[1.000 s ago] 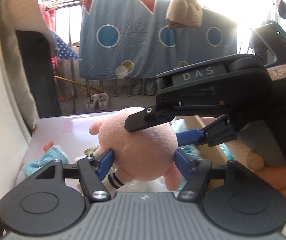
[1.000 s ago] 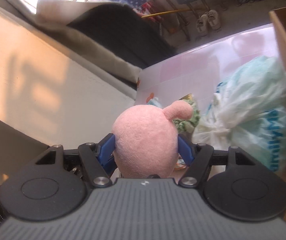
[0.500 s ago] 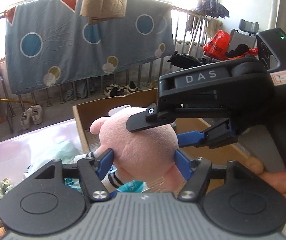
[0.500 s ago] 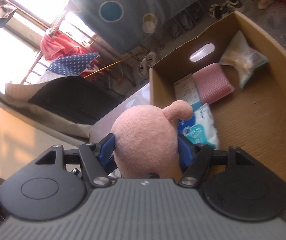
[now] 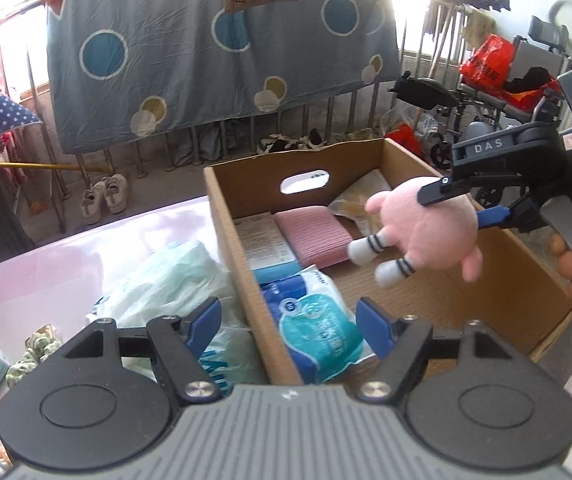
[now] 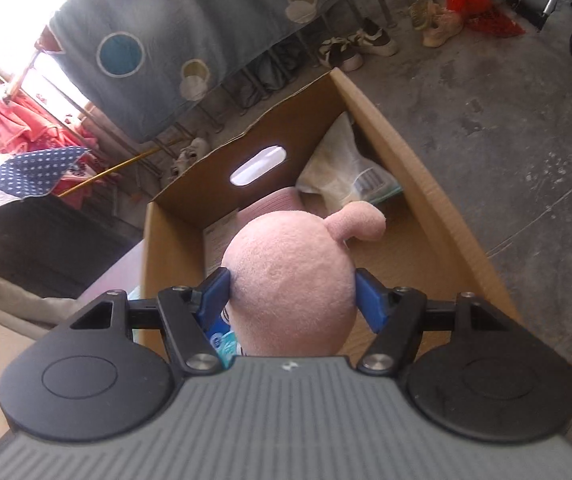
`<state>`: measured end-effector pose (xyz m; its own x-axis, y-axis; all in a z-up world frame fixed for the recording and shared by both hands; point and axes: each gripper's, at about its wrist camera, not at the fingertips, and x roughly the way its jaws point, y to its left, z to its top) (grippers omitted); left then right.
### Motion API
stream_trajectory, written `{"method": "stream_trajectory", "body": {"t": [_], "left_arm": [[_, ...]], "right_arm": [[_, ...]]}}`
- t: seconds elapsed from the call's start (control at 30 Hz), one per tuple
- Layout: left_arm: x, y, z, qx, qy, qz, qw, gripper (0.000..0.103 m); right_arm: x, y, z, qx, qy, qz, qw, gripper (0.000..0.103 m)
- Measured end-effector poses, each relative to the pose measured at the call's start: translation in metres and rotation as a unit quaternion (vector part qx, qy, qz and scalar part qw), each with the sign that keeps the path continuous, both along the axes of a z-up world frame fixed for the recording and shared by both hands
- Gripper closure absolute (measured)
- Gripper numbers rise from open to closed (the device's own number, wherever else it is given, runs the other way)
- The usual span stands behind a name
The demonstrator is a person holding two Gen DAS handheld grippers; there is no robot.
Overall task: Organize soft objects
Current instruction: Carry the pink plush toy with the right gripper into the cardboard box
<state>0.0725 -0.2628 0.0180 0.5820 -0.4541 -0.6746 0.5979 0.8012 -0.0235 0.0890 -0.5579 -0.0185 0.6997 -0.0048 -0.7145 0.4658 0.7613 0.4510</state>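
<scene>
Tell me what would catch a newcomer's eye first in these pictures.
The pink plush, clamped in the right gripper and hanging over the open cardboard box. Next, the left gripper, its jaws opening with nothing between them, low at the box's near corner. Behind, a blue sheet with circles hangs on the railing.

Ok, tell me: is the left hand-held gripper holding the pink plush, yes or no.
No: the left hand-held gripper has nothing between its opening jaws, while the right hand-held gripper grips the pink plush over the box.
</scene>
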Motion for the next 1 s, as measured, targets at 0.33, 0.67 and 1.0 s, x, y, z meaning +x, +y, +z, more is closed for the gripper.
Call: {"method": "stream_trajectory", "body": {"t": [0.33,0.67,1.0], "left_arm": [[0.027,0.057,-0.007,0.017,0.009,0.06,0.998,0.028],[0.029,0.092,-0.01,0.012,0.011,0.079,0.9967,0.028],[0.026,0.108,-0.009,0.002,0.014,0.09,0.9958,0.028]], "right_arm": [[0.076,0.066,-0.023,-0.29,0.103,0.067,0.949,0.035],[0.083,0.104,-0.018,-0.205,0.101,0.14,0.963,0.031],[0.057,0.072,-0.024,-0.093,0.078,0.093,0.988,0.027]]}}
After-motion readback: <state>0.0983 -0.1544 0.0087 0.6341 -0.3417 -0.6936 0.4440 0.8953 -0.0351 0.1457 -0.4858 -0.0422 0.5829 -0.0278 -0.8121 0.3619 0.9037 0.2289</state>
